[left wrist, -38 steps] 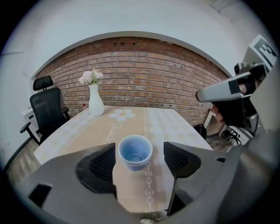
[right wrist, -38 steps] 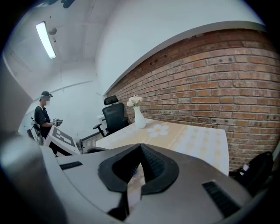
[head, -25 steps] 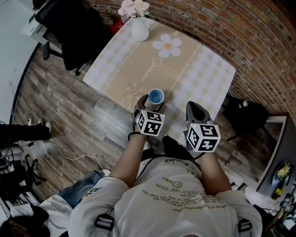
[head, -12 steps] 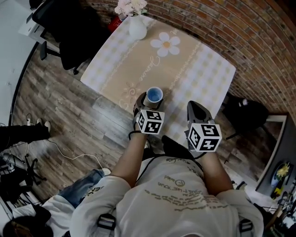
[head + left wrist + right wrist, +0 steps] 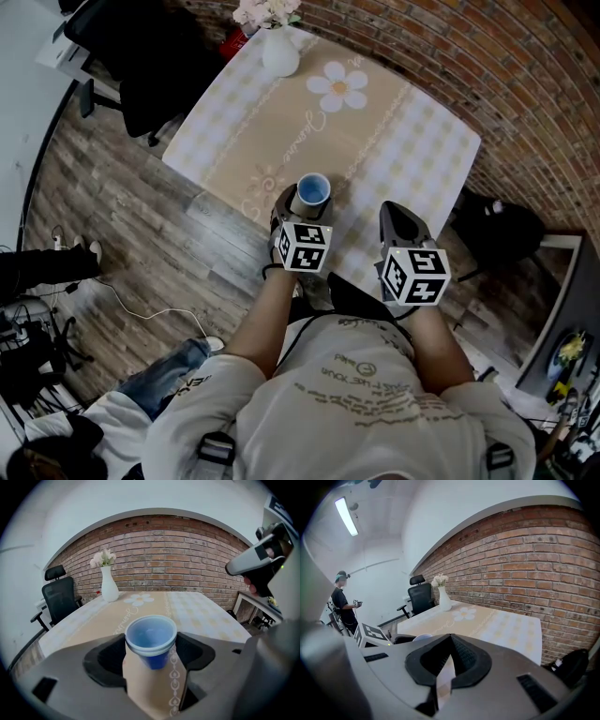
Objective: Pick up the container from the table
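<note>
The container is a blue plastic cup [image 5: 312, 191] with a paler rim, near the front edge of the table [image 5: 281, 141]. My left gripper [image 5: 302, 201] is shut on it, and in the left gripper view the cup [image 5: 151, 639] sits between the two dark pads with its rim touching both. Tablecloth shows under the cup's base, so it looks slightly raised. My right gripper [image 5: 397, 217] hovers to the right of the cup with its jaws meeting at the tip [image 5: 449, 641] and nothing held. A sliver of the cup's rim [image 5: 417, 638] shows to its left.
A white vase [image 5: 279, 54] with flowers stands at the table's far corner. A black office chair [image 5: 155, 66] is left of the table, a brick wall behind it. A dark bag [image 5: 502, 230] lies on the floor at the right. A person [image 5: 343, 606] stands far off.
The cup and left gripper have shifted very slightly away from me. The right gripper has barely moved.
</note>
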### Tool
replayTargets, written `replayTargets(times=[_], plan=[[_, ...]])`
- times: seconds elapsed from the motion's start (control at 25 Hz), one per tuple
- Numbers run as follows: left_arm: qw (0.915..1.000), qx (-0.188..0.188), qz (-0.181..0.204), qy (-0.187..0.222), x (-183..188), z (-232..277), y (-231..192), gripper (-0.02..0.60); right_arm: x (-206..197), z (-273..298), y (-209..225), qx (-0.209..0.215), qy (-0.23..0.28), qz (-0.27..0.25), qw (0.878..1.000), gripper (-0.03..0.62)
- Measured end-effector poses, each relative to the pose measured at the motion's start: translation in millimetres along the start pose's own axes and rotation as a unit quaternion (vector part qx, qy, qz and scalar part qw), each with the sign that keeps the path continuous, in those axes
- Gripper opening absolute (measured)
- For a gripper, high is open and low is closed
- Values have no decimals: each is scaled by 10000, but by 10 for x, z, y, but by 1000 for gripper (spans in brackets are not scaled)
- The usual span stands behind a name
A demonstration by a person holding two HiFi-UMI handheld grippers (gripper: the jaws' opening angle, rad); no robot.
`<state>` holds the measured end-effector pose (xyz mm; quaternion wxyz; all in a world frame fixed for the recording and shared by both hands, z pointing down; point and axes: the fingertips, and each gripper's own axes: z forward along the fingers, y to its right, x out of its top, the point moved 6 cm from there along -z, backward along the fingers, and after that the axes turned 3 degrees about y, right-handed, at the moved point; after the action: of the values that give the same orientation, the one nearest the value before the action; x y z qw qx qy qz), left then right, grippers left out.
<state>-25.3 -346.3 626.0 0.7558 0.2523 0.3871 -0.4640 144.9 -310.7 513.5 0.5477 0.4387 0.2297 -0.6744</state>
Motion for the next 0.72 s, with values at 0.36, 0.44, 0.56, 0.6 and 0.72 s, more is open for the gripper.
replayTargets(times=[0.36,0.44,0.56,0.6,0.72], plan=[[10000,7,-30,83,58,-66,-47,330,30,8,-52,9,41,-2,10000,2],[9999,6,-48,128,106,-92,-77,330,49,18,-72,14,72,-3,10000,2],[9997,14,-117,218,191,-171,-121,329,80,12,-124,38,115,-14,9999,2],[9996,15,-140,251,221,-205,-132,330,90,7,-144,46,128,-16,9999,2],[9994,41,-105,325,317,-311,-169,328,126,8,-210,89,201,-20,9998,2]])
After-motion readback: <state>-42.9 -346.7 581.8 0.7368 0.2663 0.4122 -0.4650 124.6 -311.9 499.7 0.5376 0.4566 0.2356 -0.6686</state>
